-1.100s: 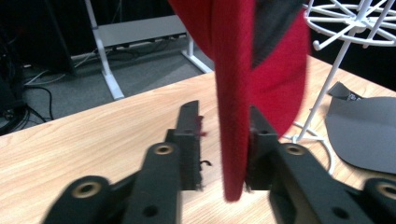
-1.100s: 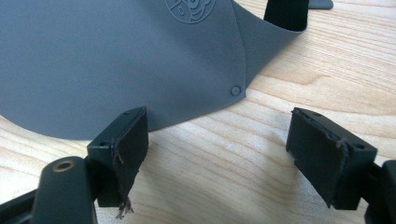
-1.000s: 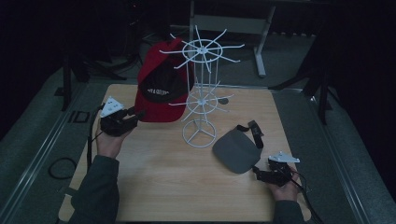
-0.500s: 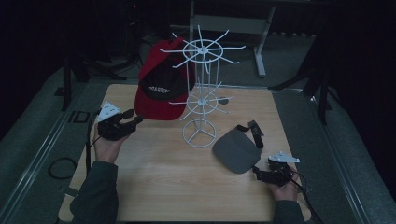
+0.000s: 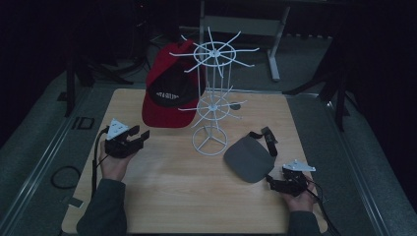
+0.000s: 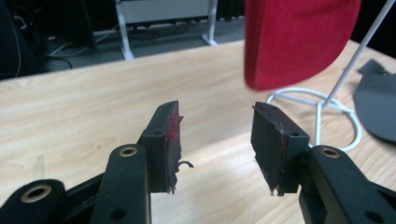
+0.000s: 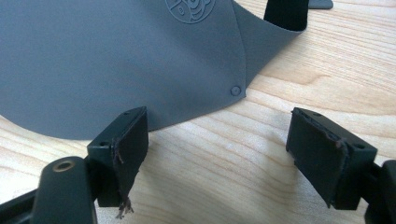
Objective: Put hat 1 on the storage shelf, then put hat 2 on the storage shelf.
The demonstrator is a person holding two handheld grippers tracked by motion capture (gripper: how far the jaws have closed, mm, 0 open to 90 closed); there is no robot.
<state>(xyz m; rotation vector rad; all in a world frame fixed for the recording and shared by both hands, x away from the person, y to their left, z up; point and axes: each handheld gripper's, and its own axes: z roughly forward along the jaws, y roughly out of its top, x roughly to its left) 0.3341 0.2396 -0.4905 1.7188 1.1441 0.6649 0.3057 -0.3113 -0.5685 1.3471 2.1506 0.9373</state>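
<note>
High view: fixed above person's side of table [image 5: 162, 196], looking forward and down; whole tabletop in frame, dark room behind.

Left gripper view: rides low over table, looks along own jaws toward rack base [image 6: 322, 105]; red cap [image 6: 299, 37] brim hangs close above.

Right gripper view: very near tabletop, looks along own jaws at grey cap [image 7: 116, 60] brim.

Shared: red cap [image 5: 167, 93], rack [image 5: 211, 98], grey cap [image 5: 248, 160] appear in high view too.
</note>
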